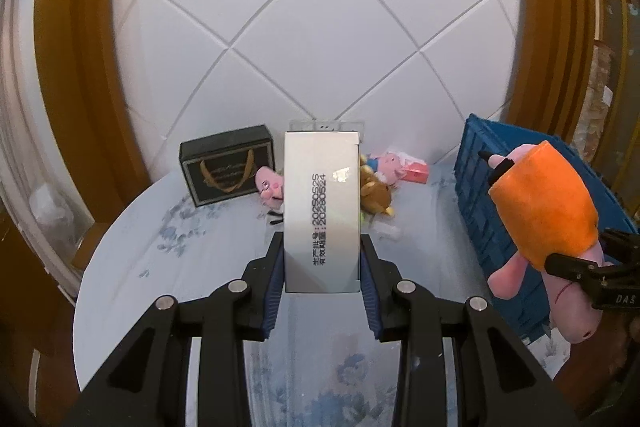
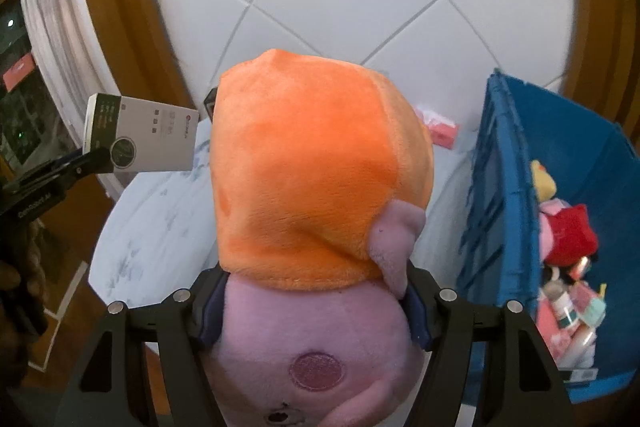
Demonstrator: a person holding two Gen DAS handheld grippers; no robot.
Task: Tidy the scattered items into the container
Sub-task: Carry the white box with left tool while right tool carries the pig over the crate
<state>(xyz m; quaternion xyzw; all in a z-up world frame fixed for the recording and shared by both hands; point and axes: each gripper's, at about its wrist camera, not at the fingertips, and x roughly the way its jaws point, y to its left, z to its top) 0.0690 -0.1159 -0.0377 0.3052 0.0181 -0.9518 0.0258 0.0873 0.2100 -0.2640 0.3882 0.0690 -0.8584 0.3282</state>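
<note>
Two-handed carry toward the container. The left gripper (image 1: 322, 267) is clamping a white carton (image 1: 322, 211) by its long sides, lifted clear of the round table (image 1: 132, 267); the right gripper (image 2: 312, 303) is squeezing a pink plush pig in an orange dress (image 2: 320, 167) around the head, body pointing away from the camera. The blue crate (image 2: 508, 163), the container for this task, is standing on the table's right side and already holding several toys.

To do the step well, each load should probably be brought over the crate's near wall and lowered inside before the jaws part; the plush, being soft and bulky, is likely to sag or snag on the rim, so it wants extra clearance. The carton, rigid and gripped low, may tip if swung quickly.

Still lying on the table: a black gift box with gold handles (image 1: 228, 167), a small pig figure (image 1: 270, 187), a brown plush (image 1: 376, 195), another pink pig toy (image 1: 390, 165) and a pink packet (image 1: 416, 173). The two grippers are sharing one approach path, so they risk crowding each other at the crate.
</note>
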